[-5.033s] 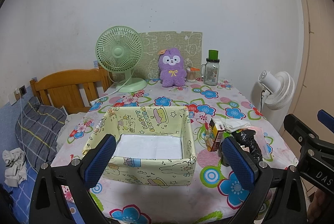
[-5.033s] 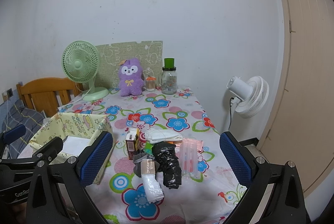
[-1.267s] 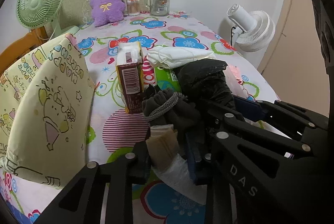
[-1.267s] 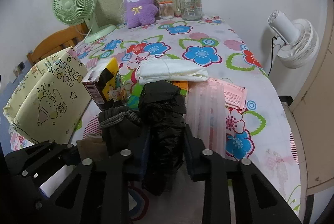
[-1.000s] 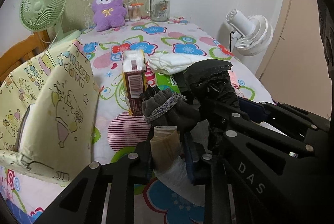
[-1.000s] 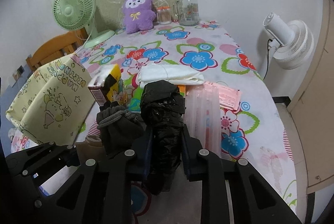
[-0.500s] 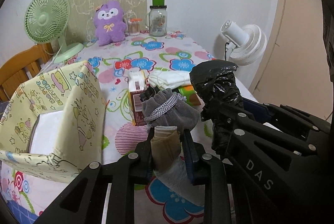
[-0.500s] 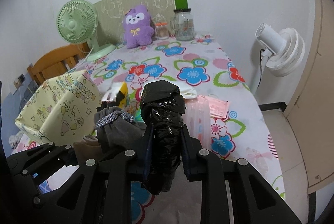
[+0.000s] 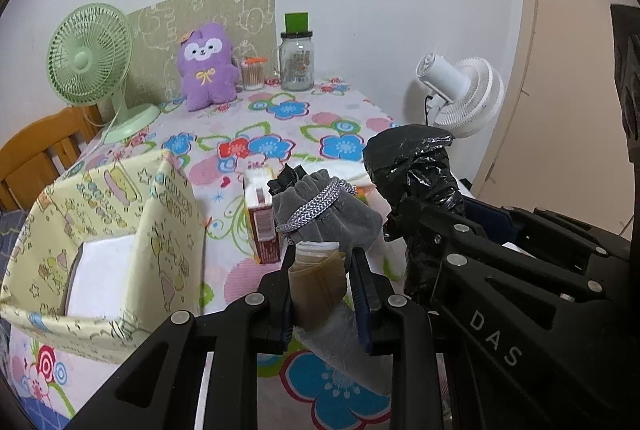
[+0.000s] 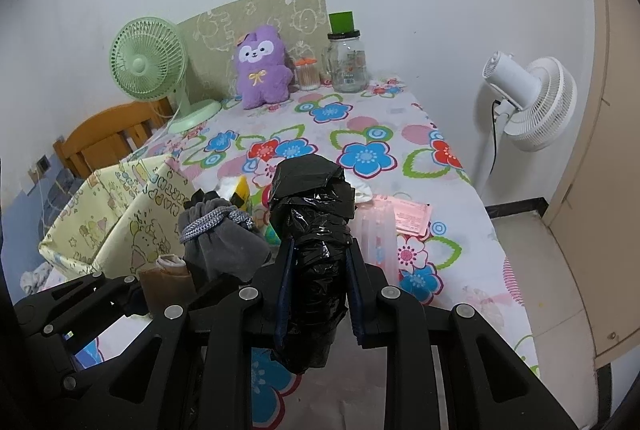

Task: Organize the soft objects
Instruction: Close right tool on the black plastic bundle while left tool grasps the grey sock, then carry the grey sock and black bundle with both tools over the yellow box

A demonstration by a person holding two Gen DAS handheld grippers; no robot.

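Observation:
My left gripper [image 9: 324, 266] is shut on a tan-and-white wrapped bundle [image 9: 316, 286] with a grey drawstring pouch [image 9: 324, 213] resting on top, held above the flowered table [image 9: 280, 117]. My right gripper [image 10: 316, 258] is shut on a black plastic-wrapped roll [image 10: 312, 230], also lifted; it shows in the left wrist view [image 9: 420, 181] just right of the pouch. The yellow cartoon fabric box [image 9: 120, 222] stands open at the left with a white pad inside, and shows in the right wrist view [image 10: 116, 213].
A drink carton [image 9: 262, 213], white folded cloth [image 10: 364, 193], clear pink packet [image 10: 376, 238] and pink card [image 10: 412, 218] lie on the table. A purple plush [image 9: 206, 65], green fan [image 9: 90, 65] and glass jar [image 9: 297, 57] stand at the back. A white fan [image 10: 532, 101] stands right.
Both grippers closed on their objects and have risen off the table, lifting the bundle with the pouch and the black roll. The view has pulled back and up.

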